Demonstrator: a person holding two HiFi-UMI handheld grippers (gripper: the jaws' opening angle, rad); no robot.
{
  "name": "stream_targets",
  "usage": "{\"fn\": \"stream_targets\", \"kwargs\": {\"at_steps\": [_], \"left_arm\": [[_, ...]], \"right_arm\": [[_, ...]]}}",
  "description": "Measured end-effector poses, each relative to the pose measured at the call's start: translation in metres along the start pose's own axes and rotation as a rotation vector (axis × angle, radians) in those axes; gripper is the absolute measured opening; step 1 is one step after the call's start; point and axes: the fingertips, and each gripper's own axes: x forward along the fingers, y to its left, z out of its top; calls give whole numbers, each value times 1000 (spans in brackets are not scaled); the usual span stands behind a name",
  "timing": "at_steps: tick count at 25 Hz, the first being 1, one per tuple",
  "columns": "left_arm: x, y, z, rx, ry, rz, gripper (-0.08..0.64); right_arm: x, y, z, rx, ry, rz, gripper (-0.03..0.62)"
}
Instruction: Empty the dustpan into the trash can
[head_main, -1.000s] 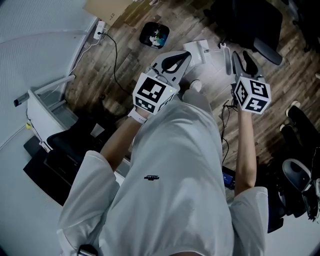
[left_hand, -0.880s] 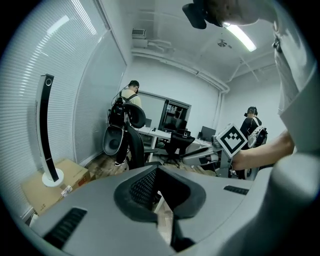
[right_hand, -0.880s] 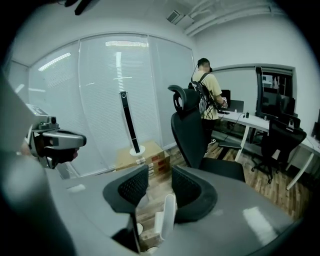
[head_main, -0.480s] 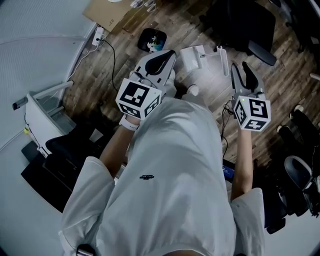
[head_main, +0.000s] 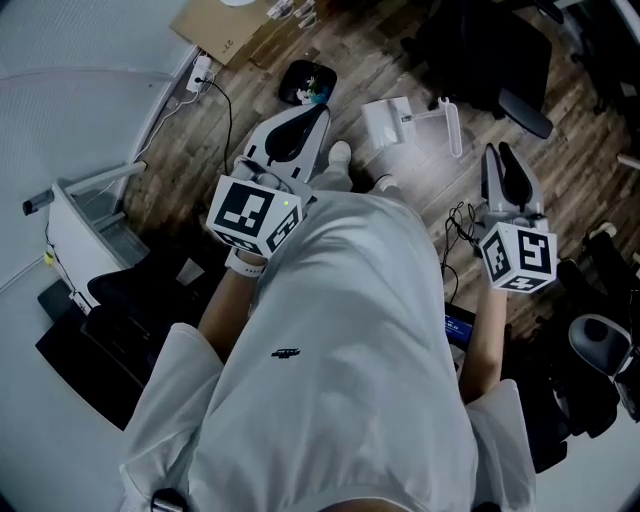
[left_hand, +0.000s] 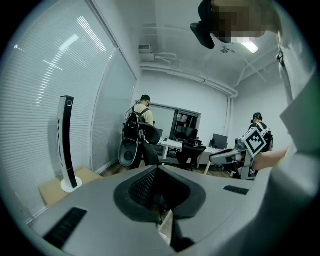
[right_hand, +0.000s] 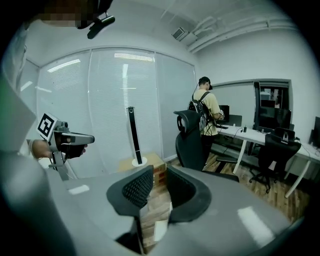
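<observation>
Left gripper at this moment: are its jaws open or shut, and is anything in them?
Shut. Its own view shows the left gripper with its jaws pressed together at the tips and nothing between them.

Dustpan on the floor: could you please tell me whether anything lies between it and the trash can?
Nothing visible does: only bare wood floor separates the white dustpan from the black trash can. The shut left tool hangs over the floor beside that gap.
</observation>
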Motion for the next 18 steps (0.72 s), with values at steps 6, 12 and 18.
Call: {"fn": "stream_targets", "kwargs": {"at_steps": [6, 12, 18], "left_arm": [[-11, 7, 7, 6, -11, 22, 8], [-14, 10, 21, 15, -36, 21, 7], [-10, 3, 31, 24, -44, 3, 7]], "right_arm": [[-2, 12, 13, 4, -44, 7, 51], [3, 24, 26, 8, -92, 11, 15], [4, 32, 36, 26, -111, 55, 12]]}}
